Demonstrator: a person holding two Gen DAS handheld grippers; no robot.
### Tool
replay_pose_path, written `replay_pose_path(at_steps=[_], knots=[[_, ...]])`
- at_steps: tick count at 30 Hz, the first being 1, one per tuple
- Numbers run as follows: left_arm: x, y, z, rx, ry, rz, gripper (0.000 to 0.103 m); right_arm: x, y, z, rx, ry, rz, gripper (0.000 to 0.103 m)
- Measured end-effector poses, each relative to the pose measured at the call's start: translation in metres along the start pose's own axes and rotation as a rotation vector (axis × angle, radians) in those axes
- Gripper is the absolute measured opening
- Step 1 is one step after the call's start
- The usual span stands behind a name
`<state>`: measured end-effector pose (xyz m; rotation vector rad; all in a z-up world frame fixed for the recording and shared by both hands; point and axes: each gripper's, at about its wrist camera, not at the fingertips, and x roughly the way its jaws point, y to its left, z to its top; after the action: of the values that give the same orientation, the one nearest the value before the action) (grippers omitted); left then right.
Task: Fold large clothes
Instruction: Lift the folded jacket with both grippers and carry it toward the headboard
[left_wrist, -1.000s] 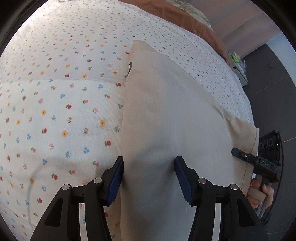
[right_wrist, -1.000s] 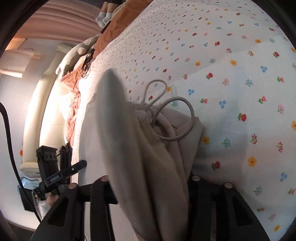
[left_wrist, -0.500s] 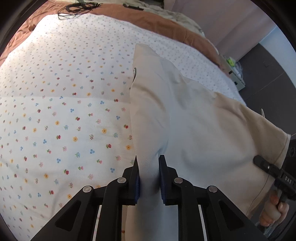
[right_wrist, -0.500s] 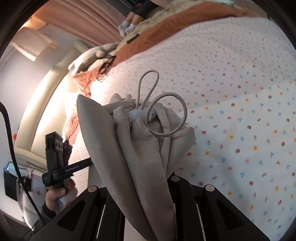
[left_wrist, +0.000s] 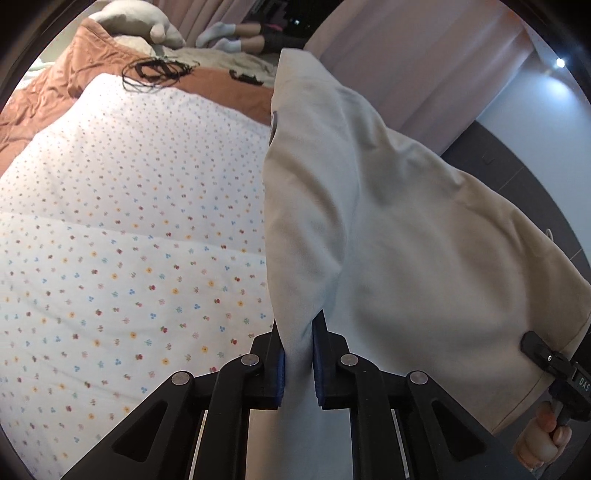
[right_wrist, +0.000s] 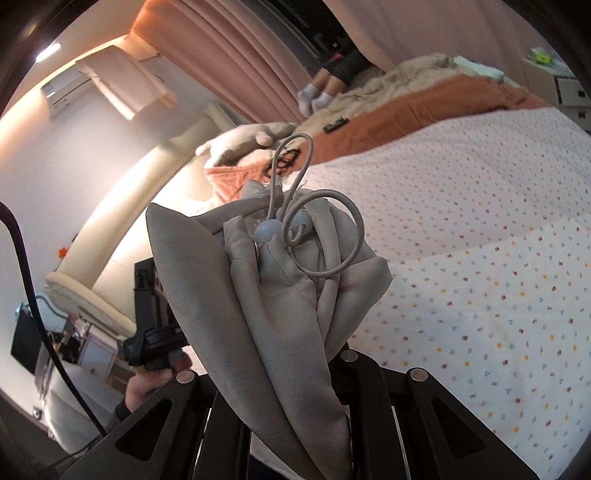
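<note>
Above the flowered bedspread (left_wrist: 122, 229), the beige garment (left_wrist: 399, 236) hung between the two grippers, lifted off the bed. The left gripper (left_wrist: 298, 363) had just been closing, and its blue pads (left_wrist: 280, 373) were pinched on a fold of the cloth at one edge. The right gripper (right_wrist: 291, 373) had just been closing too; its jaws were buried under a bunched end of the garment — the end with the looped drawcord (right_wrist: 325, 236) and its toggle (right_wrist: 266, 232) — so it looked clamped on that bundle, though the pads themselves were hidden.

To my eye the step in hand was the lift before a fold. Doing it well would mean keeping both grips firm, drawing the hands apart until the cloth hung taut and flat, then lowering it onto the bedspread evenly — minding that the loose cord did not get trapped inside the fold.
</note>
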<state>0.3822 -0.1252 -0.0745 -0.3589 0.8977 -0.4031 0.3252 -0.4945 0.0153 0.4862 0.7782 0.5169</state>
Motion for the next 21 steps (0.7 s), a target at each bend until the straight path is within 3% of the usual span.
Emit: replay_pose_path(at_steps=[10, 21], knots=[[-0.105, -0.001, 0.007, 0.007, -0.144, -0.009, 0.012, -0.044, 0.091, -0.006, -0.113, -0.099, 0.105, 0.011], [-0.225, 0.022, -0.011, -0.011, -0.290, 0.039, 0.011, -0.052, 0.191, -0.022, -0.222, -0.119, 0.222, 0.011]])
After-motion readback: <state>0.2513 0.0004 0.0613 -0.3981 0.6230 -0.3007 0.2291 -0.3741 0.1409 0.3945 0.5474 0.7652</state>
